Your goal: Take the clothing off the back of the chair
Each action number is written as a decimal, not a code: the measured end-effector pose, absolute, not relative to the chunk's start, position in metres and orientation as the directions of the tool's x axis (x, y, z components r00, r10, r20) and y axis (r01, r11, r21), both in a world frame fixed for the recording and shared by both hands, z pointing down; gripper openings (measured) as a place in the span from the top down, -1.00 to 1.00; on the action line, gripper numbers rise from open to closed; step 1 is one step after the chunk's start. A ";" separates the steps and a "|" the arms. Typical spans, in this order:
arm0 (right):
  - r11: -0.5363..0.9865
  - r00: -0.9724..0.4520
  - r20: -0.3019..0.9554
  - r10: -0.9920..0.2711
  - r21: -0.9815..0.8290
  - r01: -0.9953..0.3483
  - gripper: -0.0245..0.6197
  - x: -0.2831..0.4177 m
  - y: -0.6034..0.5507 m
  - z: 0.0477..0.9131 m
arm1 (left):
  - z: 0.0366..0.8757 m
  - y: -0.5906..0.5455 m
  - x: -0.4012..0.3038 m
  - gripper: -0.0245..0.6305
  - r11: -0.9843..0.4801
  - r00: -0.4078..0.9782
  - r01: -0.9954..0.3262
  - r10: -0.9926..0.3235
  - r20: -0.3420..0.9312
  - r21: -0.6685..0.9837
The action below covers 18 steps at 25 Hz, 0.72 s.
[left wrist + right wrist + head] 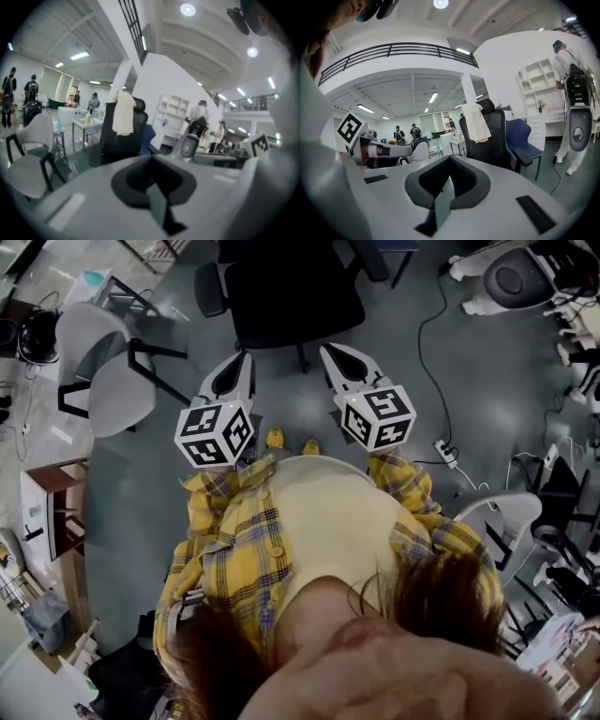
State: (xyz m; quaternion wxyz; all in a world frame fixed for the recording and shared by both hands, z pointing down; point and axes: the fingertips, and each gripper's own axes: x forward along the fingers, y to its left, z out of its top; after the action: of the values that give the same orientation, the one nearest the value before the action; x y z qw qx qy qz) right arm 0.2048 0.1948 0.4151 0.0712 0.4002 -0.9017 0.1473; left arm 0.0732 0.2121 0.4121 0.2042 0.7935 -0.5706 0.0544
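A cream garment (476, 123) hangs over the back of a black office chair (490, 136), some way ahead of both grippers. The left gripper view shows the same garment (123, 114) on the chair (122, 138), left of centre. Seen from the head view, the chair (281, 296) stands just beyond the two grippers, and I cannot make out the garment there. My left gripper (230, 381) (151, 159) and right gripper (347, 362) (449, 161) are held side by side in front of the person's body. Both have their jaws together with nothing in them.
A grey chair (103, 371) stands at the left, and a blue chair (522, 140) sits just right of the black one. A power strip (445, 454) and cables lie on the floor at the right. A person (569, 70) stands by white shelves further right.
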 end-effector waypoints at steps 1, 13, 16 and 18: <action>0.636 -0.669 0.246 -0.701 -0.208 -0.743 0.88 0.207 0.194 0.415 | 0.413 0.211 0.075 0.92 -0.264 0.343 -0.927 -0.883 0.320 0.267; 0.632 -0.678 0.240 -0.695 -0.246 -0.735 0.88 0.232 0.186 0.421 | 0.420 0.204 0.102 0.92 -0.269 0.372 -0.911 -0.865 0.337 0.314; 0.634 -0.683 0.242 -0.689 -0.255 -0.730 0.88 0.222 0.180 0.424 | 0.421 0.200 0.091 0.92 -0.260 0.363 -0.914 -0.867 0.341 0.311; 0.637 -0.688 0.248 -0.682 -0.261 -0.725 0.88 0.216 0.177 0.427 | 0.424 0.198 0.086 0.92 -0.252 0.357 -0.916 -0.867 0.347 0.312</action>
State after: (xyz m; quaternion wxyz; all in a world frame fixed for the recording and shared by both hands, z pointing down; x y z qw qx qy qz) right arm 0.2165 0.1769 0.4273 0.0630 0.3899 -0.9024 0.1721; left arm 0.0863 0.1979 0.4244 0.2348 0.7895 -0.5647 0.0519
